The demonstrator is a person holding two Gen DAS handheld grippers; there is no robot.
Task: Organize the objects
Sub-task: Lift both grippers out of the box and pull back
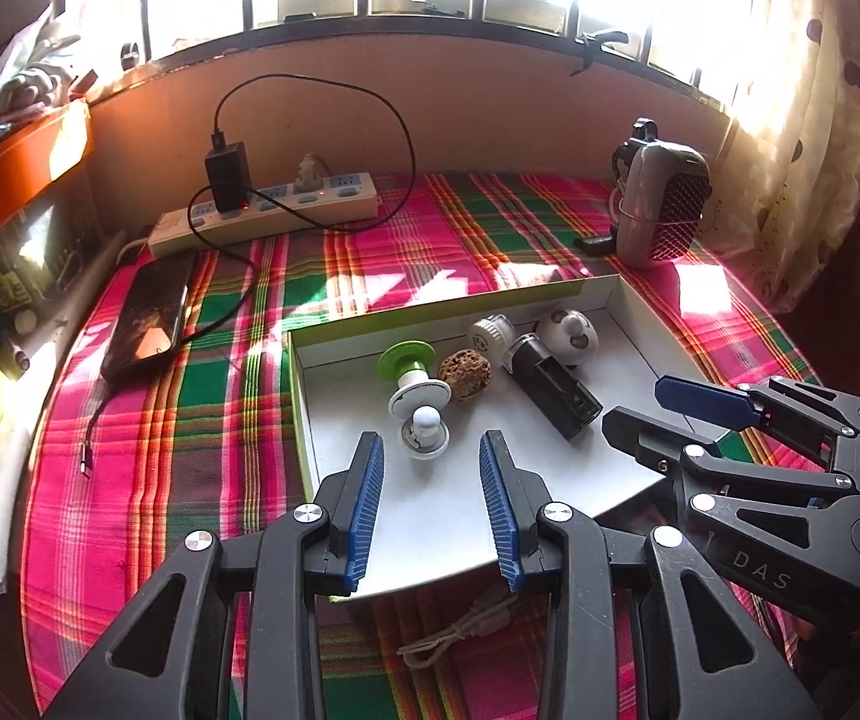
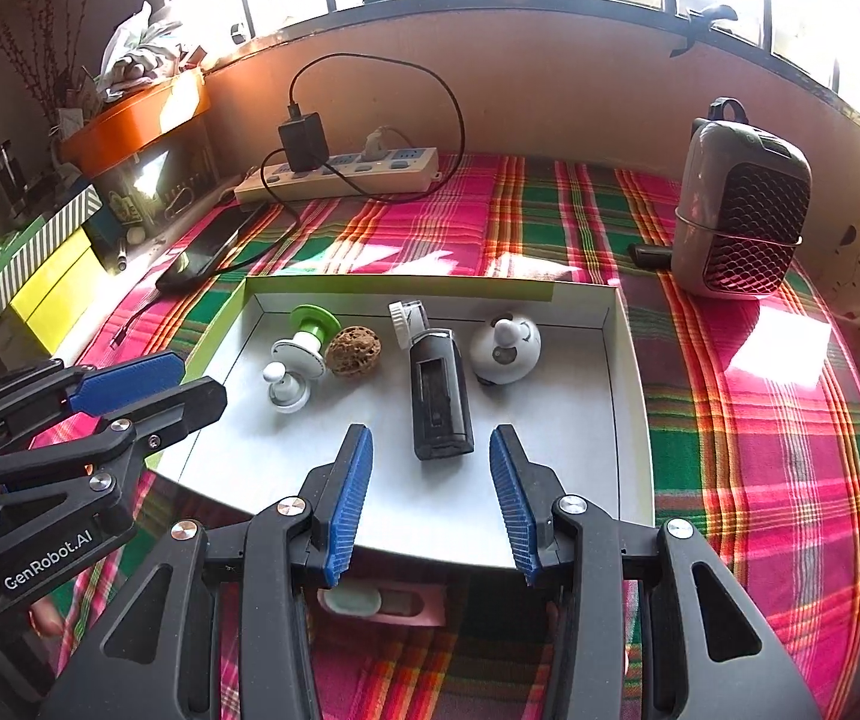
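A shallow white box tray with a green rim (image 1: 640, 294) (image 2: 628, 420) lies on the plaid cloth. Inside it are a green-and-white spool (image 1: 409, 369) (image 2: 307, 330), a small white knob (image 1: 424, 429) (image 2: 283, 387), a brown pitted ball (image 1: 465, 366) (image 2: 353, 351), a black oblong device (image 1: 556, 390) (image 2: 437, 402), a white ribbed cap (image 1: 487, 333) (image 2: 400, 318) and a white round piece (image 1: 568, 330) (image 2: 505, 345). My left gripper (image 1: 431, 437) (image 2: 202, 378) hangs open over the tray's near left part. My right gripper (image 2: 431, 429) (image 1: 634, 405) is open just short of the black device. Neither holds anything.
At the back by the wall are a power strip (image 1: 262, 210) (image 2: 340, 171) with a black charger, a dark phone (image 1: 148, 318) (image 2: 214, 246) and a grey grilled appliance (image 1: 661, 204) (image 2: 736, 210). A coiled cable (image 1: 460, 630) and a pink item (image 2: 382, 603) lie at the tray's near edge. Boxes (image 2: 52, 288) stack on the left.
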